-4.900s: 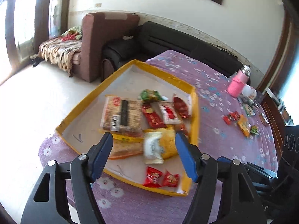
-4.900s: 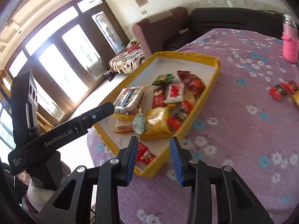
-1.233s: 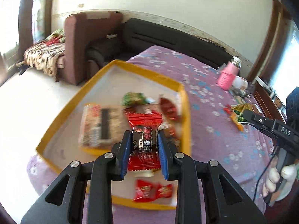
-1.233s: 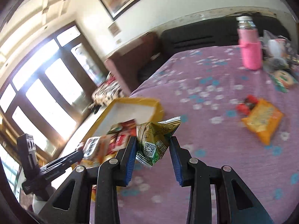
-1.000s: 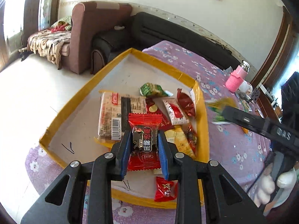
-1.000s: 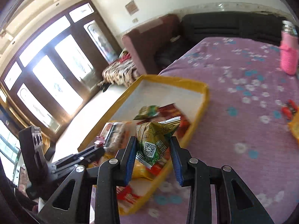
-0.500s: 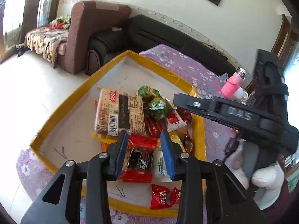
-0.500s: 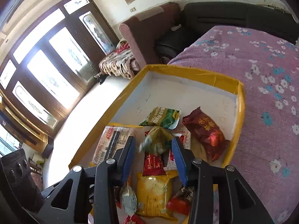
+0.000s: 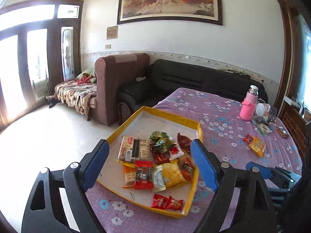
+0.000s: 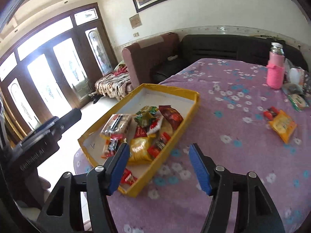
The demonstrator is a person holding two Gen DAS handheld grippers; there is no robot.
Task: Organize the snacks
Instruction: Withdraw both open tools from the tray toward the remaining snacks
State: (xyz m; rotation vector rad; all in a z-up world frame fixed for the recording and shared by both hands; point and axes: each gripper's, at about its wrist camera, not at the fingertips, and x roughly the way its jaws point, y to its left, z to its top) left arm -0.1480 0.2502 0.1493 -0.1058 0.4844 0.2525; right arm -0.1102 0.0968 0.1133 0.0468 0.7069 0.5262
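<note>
A yellow-rimmed tray [image 9: 200,134] on the purple flowered table holds several snack packets. A red wrapped candy [image 9: 143,174] and a green packet [image 9: 162,144] lie among them. My left gripper [image 9: 149,167] is open and empty above the tray's near end. My right gripper [image 10: 158,167] is open and empty, above the table by the tray's [image 10: 195,104] near right corner. A yellow packet [image 10: 281,125] and a small red candy [image 10: 270,113] lie loose on the table to the right; they also show in the left wrist view [image 9: 256,148].
A pink bottle [image 10: 275,69] and more small items stand at the table's far right. A brown armchair [image 9: 114,85] and black sofa [image 9: 194,79] stand behind the table. The table's left edge drops to a pale floor [image 9: 38,136].
Both grippers have opened and pulled back from the tray. The red candy and the green packet now lie in the tray.
</note>
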